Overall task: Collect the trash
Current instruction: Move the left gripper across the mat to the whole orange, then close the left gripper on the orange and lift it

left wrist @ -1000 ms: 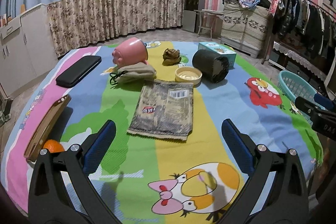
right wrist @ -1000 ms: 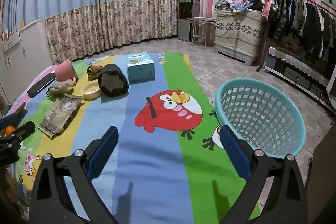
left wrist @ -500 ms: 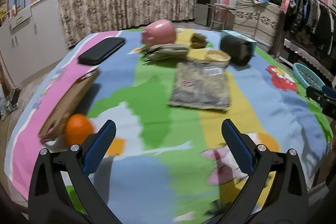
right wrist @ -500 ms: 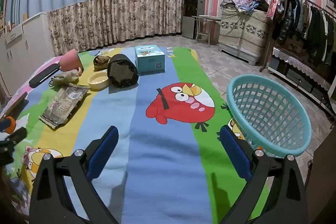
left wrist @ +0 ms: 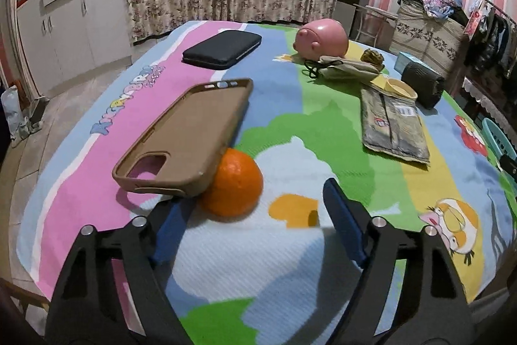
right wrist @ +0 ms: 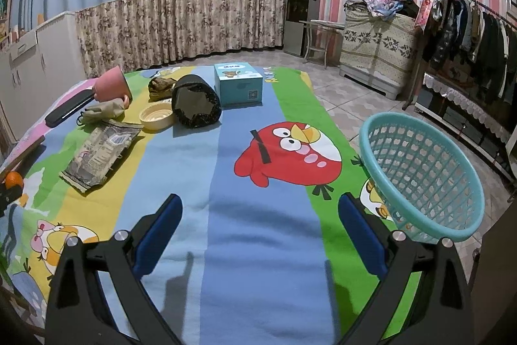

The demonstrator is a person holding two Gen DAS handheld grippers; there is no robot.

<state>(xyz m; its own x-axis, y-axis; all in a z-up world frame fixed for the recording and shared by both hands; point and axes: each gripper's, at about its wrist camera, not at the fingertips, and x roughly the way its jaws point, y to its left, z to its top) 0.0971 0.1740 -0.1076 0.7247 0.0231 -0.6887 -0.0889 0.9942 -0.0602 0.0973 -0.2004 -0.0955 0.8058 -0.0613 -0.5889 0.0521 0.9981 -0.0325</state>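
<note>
My left gripper (left wrist: 255,215) is open, low over the table, with an orange (left wrist: 232,183) just ahead between its fingers, untouched. A tan phone case (left wrist: 187,131) leans on the orange. A flat crumpled wrapper (left wrist: 392,126) lies to the right; it also shows in the right wrist view (right wrist: 100,154). My right gripper (right wrist: 260,231) is open and empty over the blue stripe. A teal mesh basket (right wrist: 423,173) sits at the table's right edge.
On the cartoon tablecloth (right wrist: 258,183) are a pink piggy bank (left wrist: 323,37), black case (left wrist: 223,49), beige pouch (left wrist: 349,70), cream bowl (right wrist: 158,117), dark roll (right wrist: 195,102), blue tissue box (right wrist: 237,83) and a brown crumpled item (right wrist: 161,86). Cabinets stand left, a clothes rack right.
My left gripper has swung left and come down close to the orange and phone case. My right gripper has edged forward; the basket looks nearer.
</note>
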